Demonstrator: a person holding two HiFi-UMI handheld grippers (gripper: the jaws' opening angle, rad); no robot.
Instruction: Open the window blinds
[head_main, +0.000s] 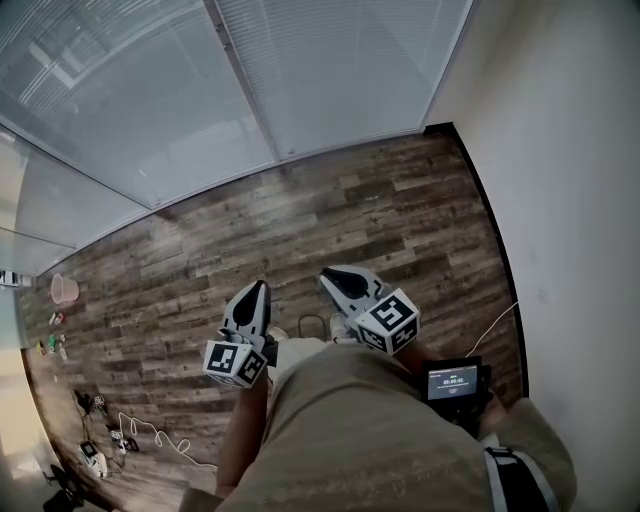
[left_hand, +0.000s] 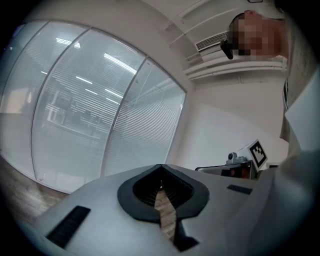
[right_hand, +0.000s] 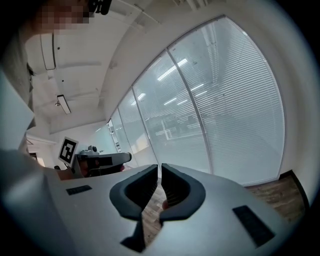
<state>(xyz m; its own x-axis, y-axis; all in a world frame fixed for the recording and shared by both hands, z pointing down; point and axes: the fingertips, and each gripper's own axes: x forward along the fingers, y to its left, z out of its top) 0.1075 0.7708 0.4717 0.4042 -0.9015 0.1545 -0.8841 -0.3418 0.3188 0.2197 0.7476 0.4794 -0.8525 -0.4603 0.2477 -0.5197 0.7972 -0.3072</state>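
Observation:
The window blinds (head_main: 330, 70) hang lowered behind tall glass panes along the far side of the room; I also see the blinds (left_hand: 135, 130) in the left gripper view and the blinds (right_hand: 235, 110) in the right gripper view, with slats closed. My left gripper (head_main: 258, 287) is held in front of my body, shut and empty, well short of the glass. My right gripper (head_main: 328, 274) is beside it, also shut with nothing between its jaws. Both point towards the window, slightly downward.
A wood-plank floor (head_main: 300, 240) lies between me and the glass. A white wall (head_main: 570, 180) runs along the right. Cables and small items (head_main: 100, 430) lie on the floor at lower left, and a pink cup (head_main: 64, 289) stands further left. A small screen (head_main: 452, 380) is at my right arm.

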